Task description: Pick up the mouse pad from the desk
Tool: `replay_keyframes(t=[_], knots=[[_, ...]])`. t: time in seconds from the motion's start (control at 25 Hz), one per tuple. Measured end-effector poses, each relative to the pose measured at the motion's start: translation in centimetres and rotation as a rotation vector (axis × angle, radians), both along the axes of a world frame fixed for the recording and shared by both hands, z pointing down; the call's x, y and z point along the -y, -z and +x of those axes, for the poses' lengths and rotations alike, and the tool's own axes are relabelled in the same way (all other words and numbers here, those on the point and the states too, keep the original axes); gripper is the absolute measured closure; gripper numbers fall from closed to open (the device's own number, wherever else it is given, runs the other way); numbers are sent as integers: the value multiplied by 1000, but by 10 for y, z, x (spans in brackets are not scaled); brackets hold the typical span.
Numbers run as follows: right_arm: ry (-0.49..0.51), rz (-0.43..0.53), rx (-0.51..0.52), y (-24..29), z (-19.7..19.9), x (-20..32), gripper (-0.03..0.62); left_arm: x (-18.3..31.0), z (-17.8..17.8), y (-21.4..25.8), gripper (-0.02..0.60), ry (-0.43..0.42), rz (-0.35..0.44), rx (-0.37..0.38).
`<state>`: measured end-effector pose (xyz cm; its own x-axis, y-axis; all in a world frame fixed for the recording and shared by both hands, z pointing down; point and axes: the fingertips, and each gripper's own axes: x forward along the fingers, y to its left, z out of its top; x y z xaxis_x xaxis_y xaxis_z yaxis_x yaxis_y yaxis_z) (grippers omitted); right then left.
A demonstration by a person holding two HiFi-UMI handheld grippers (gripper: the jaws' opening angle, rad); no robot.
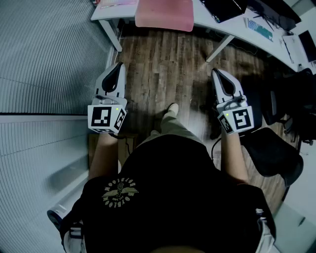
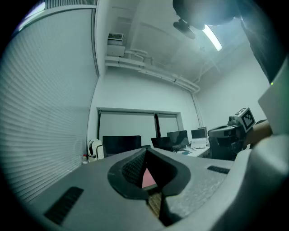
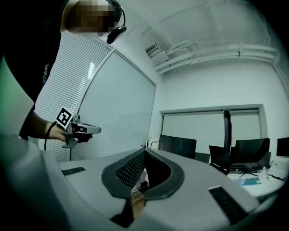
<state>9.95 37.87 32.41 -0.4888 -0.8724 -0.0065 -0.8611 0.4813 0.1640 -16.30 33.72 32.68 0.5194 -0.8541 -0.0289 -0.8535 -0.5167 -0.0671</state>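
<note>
the pickup has not begun yet; this looks like the approach step. the person stands on the wooden floor short of the white desk, holding both tools level and pointed ahead. the left gripper is clenched on nothing, its jaws pressed together. the right gripper is likewise closed and empty. the pink mouse pad lies flat at the desk's near edge, straight ahead of the person and well apart from both tools. in the left gripper view it shows as a pink sliver through the notch of the closed jaws.

next, i judge, the person needs to step closer, open one pair of jaws and bring them onto the pad's near edge. that edge seems to overhang the desk slightly, though the view is too distorted to be sure. a thin soft pad will likely droop when lifted by one edge.

as for writing, the marker cube on each tool carries black-and-white square patterns, not words. the emblem on the black shirt is too small to read. no brand shows on the pad.
</note>
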Motion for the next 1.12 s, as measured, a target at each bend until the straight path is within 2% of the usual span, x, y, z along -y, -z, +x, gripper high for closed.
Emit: replay_keyframes(t=[0.2,0.36,0.52,0.88,1.12], knots=[[7,-15,8,-8,8,31,594,34,10,-9,575,-3,-15,28],[13,-48,61,-20,12,63,594,69,8,-12,575,17,-28,11],[20,-69,74,-30,14,92,594,96,5,-11,575,26,-13,-5],[24,-86,87,-39,26,160,594,157,8,-24,575,49,-41,6],[27,-89,100,-41,41,196,594,191,23,-26,575,41,-37,-8]])
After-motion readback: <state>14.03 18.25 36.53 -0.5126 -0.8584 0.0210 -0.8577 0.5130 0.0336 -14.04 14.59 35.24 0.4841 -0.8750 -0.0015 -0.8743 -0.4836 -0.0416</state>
